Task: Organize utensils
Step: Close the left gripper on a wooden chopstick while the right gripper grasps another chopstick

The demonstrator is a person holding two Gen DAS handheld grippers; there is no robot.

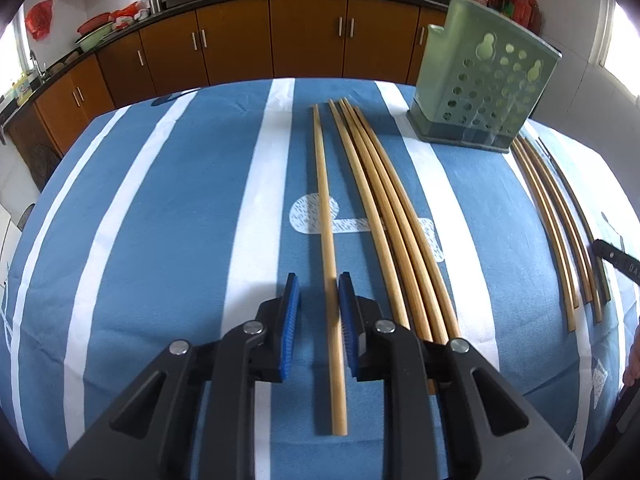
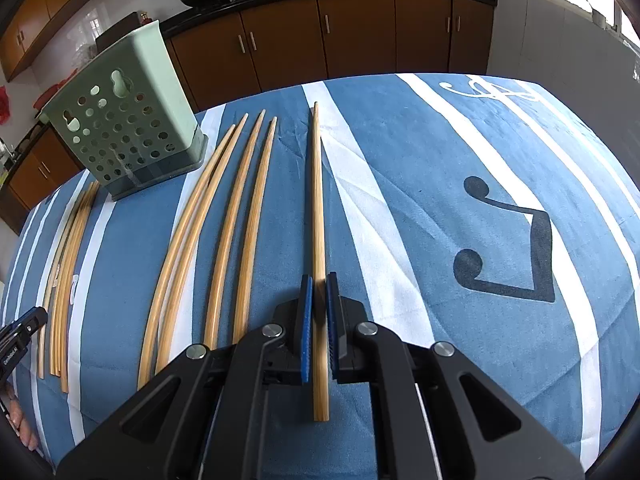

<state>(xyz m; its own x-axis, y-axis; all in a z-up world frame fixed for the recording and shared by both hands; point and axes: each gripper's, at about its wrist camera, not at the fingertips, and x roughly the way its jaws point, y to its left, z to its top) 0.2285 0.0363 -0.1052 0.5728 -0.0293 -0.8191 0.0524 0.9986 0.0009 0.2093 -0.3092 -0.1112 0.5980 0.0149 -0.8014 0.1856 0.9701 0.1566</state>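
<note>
A single bamboo chopstick (image 1: 323, 184) lies on the blue striped cloth between the fingers of my left gripper (image 1: 319, 284). The right pad is against it and a gap shows at the left pad, so the jaws are open. Several more chopsticks (image 1: 384, 208) lie just to its right. In the right wrist view my right gripper (image 2: 319, 284) is shut on another chopstick (image 2: 317, 184), both pads pressing its near half. A dark shadow runs along its left side. The green perforated utensil holder (image 1: 480, 80) (image 2: 124, 120) stands upright at the far side.
Several loose chopsticks (image 2: 224, 220) lie between the right gripper and the holder, and another group (image 2: 68, 260) lies further left. The table's far edge (image 1: 240, 84) faces brown kitchen cabinets (image 1: 304, 36). A person's hand (image 2: 20, 420) shows at the lower left.
</note>
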